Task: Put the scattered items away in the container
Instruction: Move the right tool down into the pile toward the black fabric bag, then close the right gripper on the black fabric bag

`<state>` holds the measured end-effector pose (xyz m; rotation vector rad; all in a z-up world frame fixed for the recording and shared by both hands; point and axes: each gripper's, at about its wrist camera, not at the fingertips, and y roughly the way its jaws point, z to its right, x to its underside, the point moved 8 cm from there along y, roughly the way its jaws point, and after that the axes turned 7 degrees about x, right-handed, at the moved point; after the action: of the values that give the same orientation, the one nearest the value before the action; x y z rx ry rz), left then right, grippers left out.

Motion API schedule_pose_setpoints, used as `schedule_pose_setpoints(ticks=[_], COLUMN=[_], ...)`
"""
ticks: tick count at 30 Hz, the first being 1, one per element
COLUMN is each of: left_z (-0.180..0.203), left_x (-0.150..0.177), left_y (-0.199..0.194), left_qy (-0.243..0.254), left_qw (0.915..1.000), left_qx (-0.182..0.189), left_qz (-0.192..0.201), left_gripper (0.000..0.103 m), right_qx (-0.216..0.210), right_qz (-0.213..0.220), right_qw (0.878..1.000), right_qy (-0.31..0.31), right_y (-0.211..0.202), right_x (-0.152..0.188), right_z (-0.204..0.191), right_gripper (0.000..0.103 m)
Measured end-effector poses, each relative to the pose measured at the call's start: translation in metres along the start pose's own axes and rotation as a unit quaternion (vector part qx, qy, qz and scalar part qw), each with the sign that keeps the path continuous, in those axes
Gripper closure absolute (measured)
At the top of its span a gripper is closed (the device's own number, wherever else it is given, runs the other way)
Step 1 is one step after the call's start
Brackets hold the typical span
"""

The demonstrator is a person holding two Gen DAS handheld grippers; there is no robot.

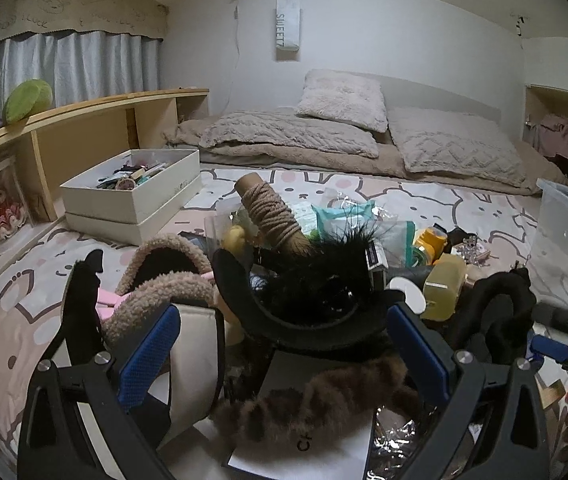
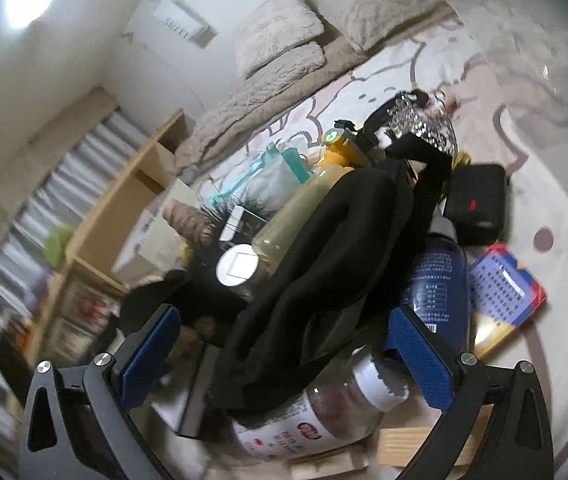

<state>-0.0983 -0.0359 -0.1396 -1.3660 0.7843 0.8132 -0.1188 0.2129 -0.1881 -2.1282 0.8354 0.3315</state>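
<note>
A heap of items lies on the cartoon-print bedsheet [image 1: 24, 320]. My left gripper [image 1: 284, 354] stands open over a black feathered headband [image 1: 323, 280] and a brown striped furry tail [image 1: 323, 396], touching neither. A rope spool [image 1: 272, 212], a beige fleece bag [image 1: 164, 280] and a yellow bottle [image 1: 443, 288] lie around it. A clear plastic bin [image 1: 567, 232] stands at the right. My right gripper [image 2: 285, 360] is open, with a black cloth [image 2: 323, 248] and a red-labelled clear bottle [image 2: 323, 412] between its pads, not clamped.
A white box [image 1: 132, 188] holding small items sits on its lid at the left, by a wooden shelf [image 1: 84, 128]. Pillows [image 1: 343, 100] and a blanket lie at the back. A blue can [image 2: 439, 280], a blue-yellow carton [image 2: 503, 296] and a black case [image 2: 477, 208] lie right of the cloth.
</note>
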Motion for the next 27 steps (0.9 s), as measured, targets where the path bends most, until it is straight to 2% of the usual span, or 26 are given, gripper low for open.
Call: schedule_pose_setpoints(ticks=[6,12,16,20,23,27], left_z=[0.001,0.005,0.005,0.008,0.017,0.032], left_x=[0.022,0.033,0.035,0.040,0.042,0.044], left_y=[0.008,0.011,0.015,0.020,0.019,0.015], left_qy=[0.007,0.002,-0.004,-0.012,-0.013,0.003], left_qw=[0.9994,0.9985,0.9976,0.9955,0.9923,0.9886], left_qx=[0.011,0.029,0.042,0.065,0.099,0.129], left_qz=[-0.031,-0.047,-0.054,-0.068,-0.074,-0.077], left_gripper=[0.000,0.000,0.000,0.000,0.000,0.000], right_qx=[-0.039,-0.049,-0.056,-0.052,-0.052,-0.056], right_qz=[-0.021,-0.032,-0.060,-0.070,-0.072,-0.072], right_qw=[0.999,0.998,0.996,0.996,0.996,0.996], right_qy=[0.030,0.024,0.031,0.026,0.020,0.014], right_y=[0.000,0.003,0.010,0.018,0.024,0.032], right_x=[0.004,0.010,0.019,0.023,0.021,0.017], right_z=[-0.001,-0.007,-0.010,-0.013,-0.017,-0.020], right_gripper=[0.000,0.000,0.000,0.000,0.000,0.000])
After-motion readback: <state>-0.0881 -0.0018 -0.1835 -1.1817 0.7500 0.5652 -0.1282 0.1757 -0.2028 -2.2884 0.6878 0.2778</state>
